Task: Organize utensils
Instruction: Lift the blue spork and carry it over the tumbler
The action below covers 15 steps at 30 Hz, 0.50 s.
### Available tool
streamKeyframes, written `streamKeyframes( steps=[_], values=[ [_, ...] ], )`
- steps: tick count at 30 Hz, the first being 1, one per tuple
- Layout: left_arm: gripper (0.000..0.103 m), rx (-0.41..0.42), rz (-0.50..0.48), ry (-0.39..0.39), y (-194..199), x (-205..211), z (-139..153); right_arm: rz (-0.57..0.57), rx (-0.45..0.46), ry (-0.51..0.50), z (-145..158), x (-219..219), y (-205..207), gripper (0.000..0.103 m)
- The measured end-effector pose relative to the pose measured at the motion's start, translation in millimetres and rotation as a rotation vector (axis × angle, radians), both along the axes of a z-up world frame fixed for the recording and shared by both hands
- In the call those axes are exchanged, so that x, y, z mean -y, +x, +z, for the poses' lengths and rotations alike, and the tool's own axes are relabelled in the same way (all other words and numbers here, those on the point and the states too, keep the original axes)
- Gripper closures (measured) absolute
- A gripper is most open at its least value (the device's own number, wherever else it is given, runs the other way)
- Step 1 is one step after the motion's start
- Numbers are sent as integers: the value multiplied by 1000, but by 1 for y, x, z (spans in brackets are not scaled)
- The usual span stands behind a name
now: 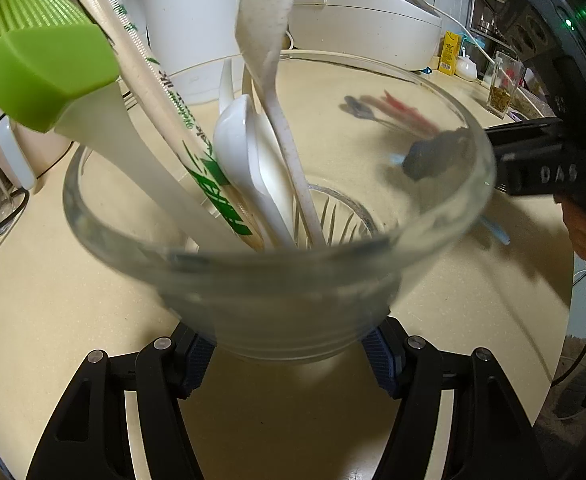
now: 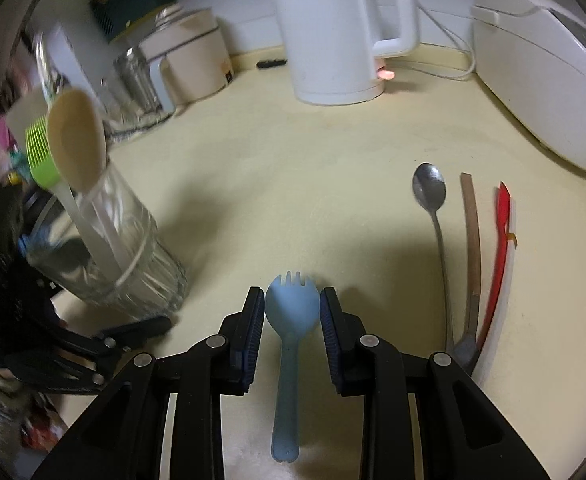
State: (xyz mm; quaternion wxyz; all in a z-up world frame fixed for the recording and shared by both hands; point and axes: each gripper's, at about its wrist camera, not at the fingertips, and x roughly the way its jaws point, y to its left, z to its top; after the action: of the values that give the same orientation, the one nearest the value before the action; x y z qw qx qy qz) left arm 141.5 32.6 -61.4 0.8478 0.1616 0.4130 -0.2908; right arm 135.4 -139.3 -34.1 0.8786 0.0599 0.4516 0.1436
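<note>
Left wrist view: the left hand-held gripper (image 1: 289, 354) pinches the base of a glass (image 1: 277, 240) that holds a green spatula (image 1: 49, 76), white spoons (image 1: 245, 152) and wrapped chopsticks (image 1: 161, 92); only here does the bench's (image 1: 73, 300) right edge show.

Right wrist view: the right hand-held gripper (image 2: 293, 336) is spread around a blue spork (image 2: 291, 320), pads not touching. A metal spoon (image 2: 433, 208), brown stick (image 2: 473, 232) and red utensil (image 2: 499, 248) lie beside it towards the right edge; bare bench lies ahead to the kettle (image 2: 333, 32).
</note>
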Motion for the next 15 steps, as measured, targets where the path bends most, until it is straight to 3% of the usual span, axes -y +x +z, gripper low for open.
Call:
streamKeyframes(
  steps=[4, 9, 15],
  values=[
    [32, -1, 0, -1, 0, 0, 0, -33, -7, 121, 2, 14, 1, 74],
    [32, -1, 0, -1, 0, 0, 0, -74, -45, 383, -4, 33, 2, 74],
    [32, 3, 0, 3, -1, 2, 1, -94, -30, 413, -1, 36, 2, 74]
  ],
)
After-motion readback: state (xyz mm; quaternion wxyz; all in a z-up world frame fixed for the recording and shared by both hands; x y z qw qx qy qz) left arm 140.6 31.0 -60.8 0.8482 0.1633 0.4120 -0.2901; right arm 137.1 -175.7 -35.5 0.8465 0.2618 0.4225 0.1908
